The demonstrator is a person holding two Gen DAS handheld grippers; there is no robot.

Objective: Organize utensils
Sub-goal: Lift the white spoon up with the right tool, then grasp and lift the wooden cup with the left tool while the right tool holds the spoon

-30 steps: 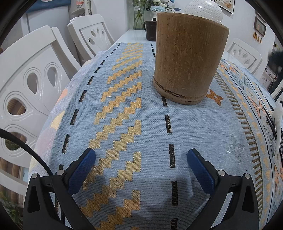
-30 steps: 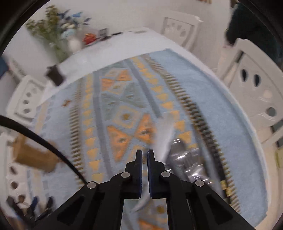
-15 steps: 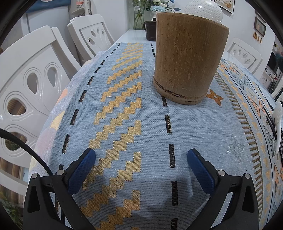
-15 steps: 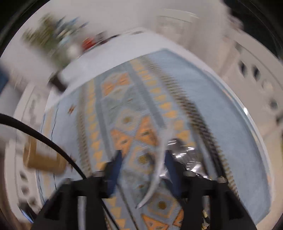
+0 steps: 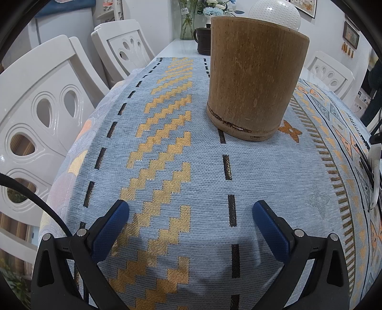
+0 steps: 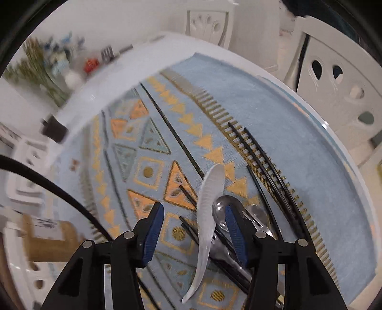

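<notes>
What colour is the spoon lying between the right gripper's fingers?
White spoon, clearest in the right wrist view.

- White walls [image 5: 152, 14] stand behind the table's far end; a framed picture [image 5: 351, 37] hangs at the right, with small tassels under it.
- A pale blue cloth [image 5: 262, 181] with orange zigzags, triangles and dark dashes covers the near part of the table; the far end [image 5: 183, 46] is bare white.
- White chairs [image 5: 40, 114] with teardrop cut-outs line the table's left edge, and another chair [image 5: 330, 71] stands at its right edge.
- A glass vase [image 5: 187, 26] of flowers stands at the far end, with a dark pot [image 5: 203, 44] just beside it.
- The light is even and soft.
</notes>
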